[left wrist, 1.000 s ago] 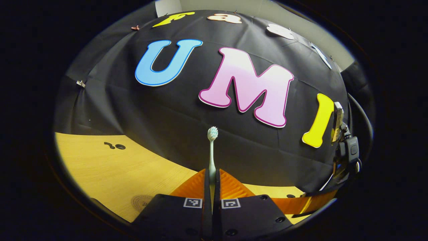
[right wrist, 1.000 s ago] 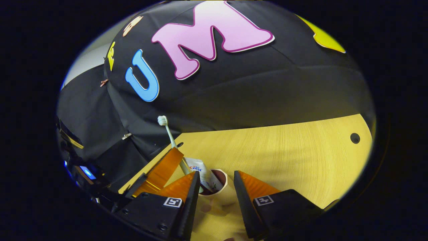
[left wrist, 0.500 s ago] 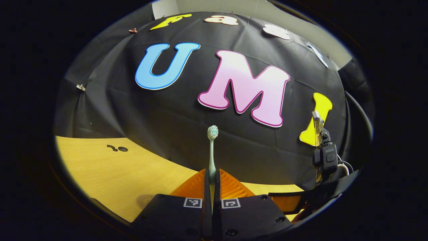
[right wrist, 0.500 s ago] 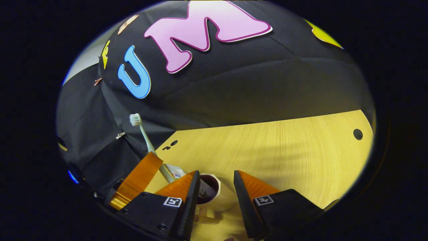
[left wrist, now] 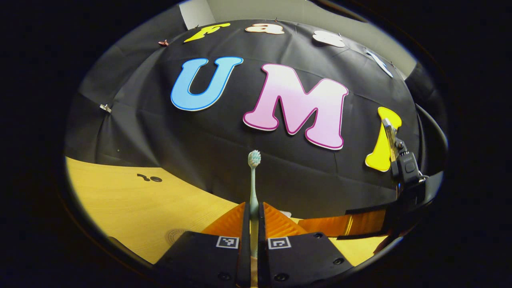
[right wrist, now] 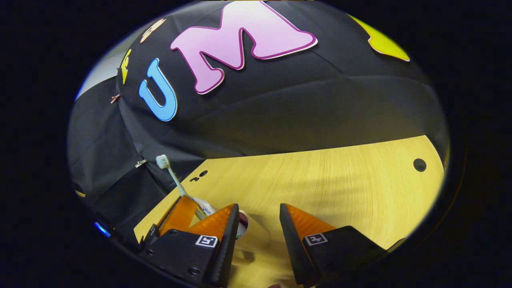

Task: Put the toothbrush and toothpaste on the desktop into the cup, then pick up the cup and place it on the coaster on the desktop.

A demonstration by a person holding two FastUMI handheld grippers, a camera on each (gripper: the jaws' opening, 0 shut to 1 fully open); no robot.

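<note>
The left gripper (left wrist: 253, 224) has its 2 orange fingers pressed tight on the pale green toothbrush (left wrist: 253, 182) — bristles up over the wooden desktop (left wrist: 132, 208) — while the right gripper (right wrist: 259, 224) hangs wide open, holding nothing, around the pale cup (right wrist: 254, 236) with the toothpaste tube (right wrist: 205, 208) inside.

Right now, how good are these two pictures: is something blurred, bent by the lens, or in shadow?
Left gripper view: the toothbrush is sharp between the left gripper fingers, and the table edge curves from fisheye distortion. Right gripper view: soft shadow bands cross the table, and the cup is half hidden behind the right gripper.
</note>
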